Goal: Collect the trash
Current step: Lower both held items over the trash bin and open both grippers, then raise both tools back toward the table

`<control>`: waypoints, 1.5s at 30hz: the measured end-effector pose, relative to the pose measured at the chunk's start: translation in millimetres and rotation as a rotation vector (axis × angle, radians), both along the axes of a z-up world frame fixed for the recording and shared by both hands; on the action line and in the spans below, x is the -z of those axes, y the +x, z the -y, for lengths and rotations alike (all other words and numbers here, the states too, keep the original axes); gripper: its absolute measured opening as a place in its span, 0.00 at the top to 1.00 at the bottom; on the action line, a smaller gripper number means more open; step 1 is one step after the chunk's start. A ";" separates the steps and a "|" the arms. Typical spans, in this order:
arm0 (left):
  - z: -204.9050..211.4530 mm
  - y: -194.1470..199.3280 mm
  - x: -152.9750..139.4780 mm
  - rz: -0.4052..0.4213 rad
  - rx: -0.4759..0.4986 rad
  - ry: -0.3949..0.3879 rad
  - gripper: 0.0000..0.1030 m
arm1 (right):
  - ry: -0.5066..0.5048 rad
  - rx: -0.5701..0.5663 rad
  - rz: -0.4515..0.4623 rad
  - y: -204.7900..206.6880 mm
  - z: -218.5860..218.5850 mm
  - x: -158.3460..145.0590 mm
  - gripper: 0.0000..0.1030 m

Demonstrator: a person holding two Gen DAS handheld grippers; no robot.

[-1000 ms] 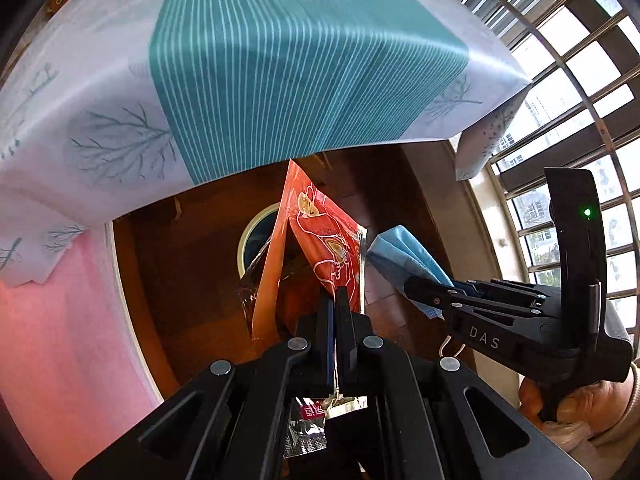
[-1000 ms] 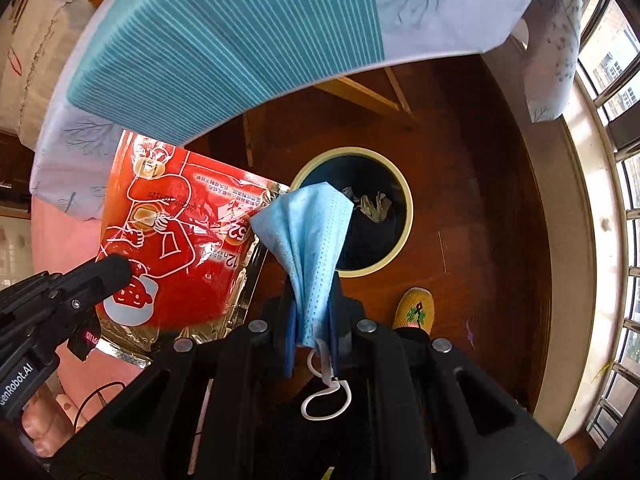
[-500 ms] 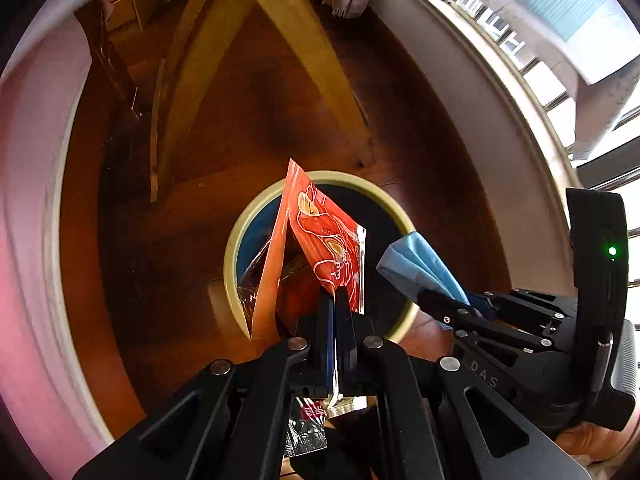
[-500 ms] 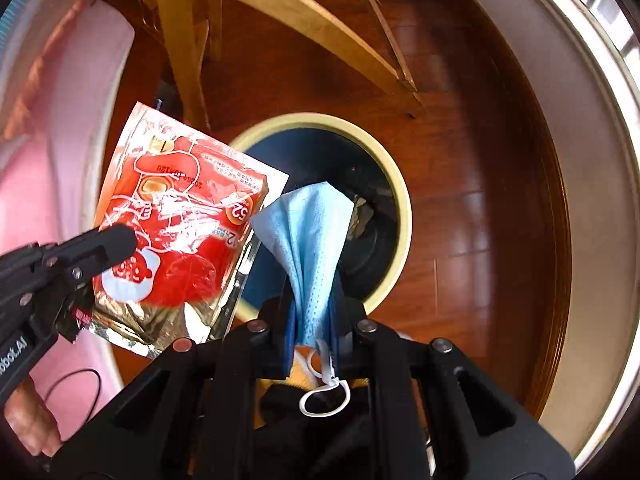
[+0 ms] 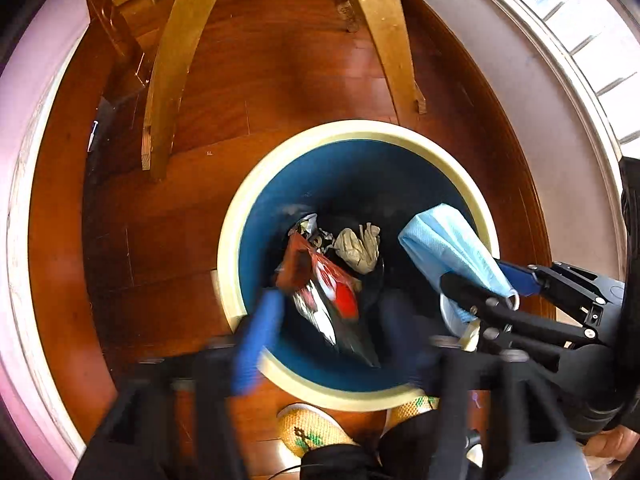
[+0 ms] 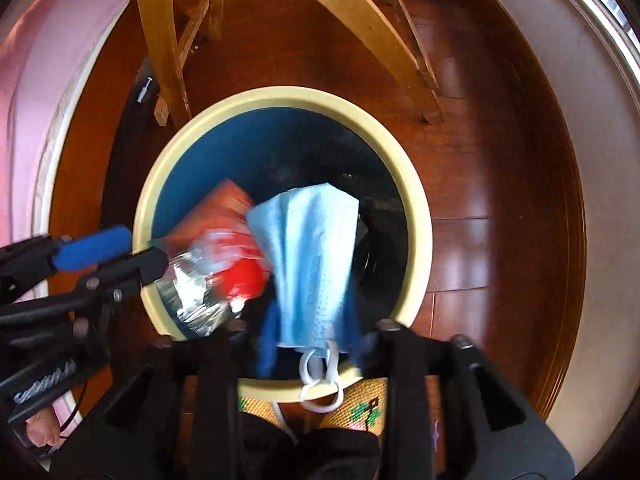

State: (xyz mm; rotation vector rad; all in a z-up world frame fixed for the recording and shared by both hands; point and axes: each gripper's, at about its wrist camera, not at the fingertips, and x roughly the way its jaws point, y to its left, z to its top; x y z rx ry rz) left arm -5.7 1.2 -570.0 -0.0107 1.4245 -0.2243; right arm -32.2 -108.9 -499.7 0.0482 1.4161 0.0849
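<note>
Red and silver foil catches the light on the left, where the snack wrapper (image 6: 224, 256) is slipping free between the spreading fingers of the left gripper (image 5: 332, 320), whose jaws are opening directly over the bin (image 5: 256, 200) so that the packet falls inside rather than on the wooden floor (image 5: 280, 80). In the left wrist view the wrapper is already below the cream rim, blurred, tilting down toward the crumpled paper (image 5: 358, 246) at the bottom. Further right, the blue face mask (image 6: 312, 248) hangs between the fingers of the right gripper (image 6: 312, 344); those jaws are opening too, and the mask still sits between them, its white ear loops (image 6: 320, 380) dangling past the near rim. I cannot tell whether the pads still press on it. Both grippers point downward, close over the mouth of the bin, probably to keep light, flat trash from drifting off. A patterned slipper (image 5: 312, 428) stands just beside the bin's near edge.
</note>
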 end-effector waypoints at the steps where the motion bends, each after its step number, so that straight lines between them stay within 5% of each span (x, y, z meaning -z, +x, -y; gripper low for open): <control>1: -4.5 2.5 1.8 0.007 -0.006 0.009 0.29 | -0.008 0.000 0.004 0.6 -0.4 3.4 0.59; 4: -8.5 7.0 7.7 0.006 -0.004 0.033 0.28 | -0.016 0.004 0.007 0.9 0.7 6.3 0.50; 13: -17.8 1.7 -7.5 0.035 -0.004 0.047 0.28 | -0.015 0.031 0.017 12.4 16.0 22.3 0.49; 21: -21.0 -6.1 -46.7 0.020 -0.030 0.046 0.28 | -0.001 0.052 0.004 9.6 11.9 -7.2 0.49; 30: -27.5 -26.5 -157.8 0.028 -0.083 0.015 0.28 | 0.026 0.086 0.003 -6.1 9.4 -115.9 0.49; 45: -53.5 -41.9 -442.7 0.224 -0.111 -0.036 0.28 | 0.063 0.095 0.179 -21.7 -22.5 -377.1 0.49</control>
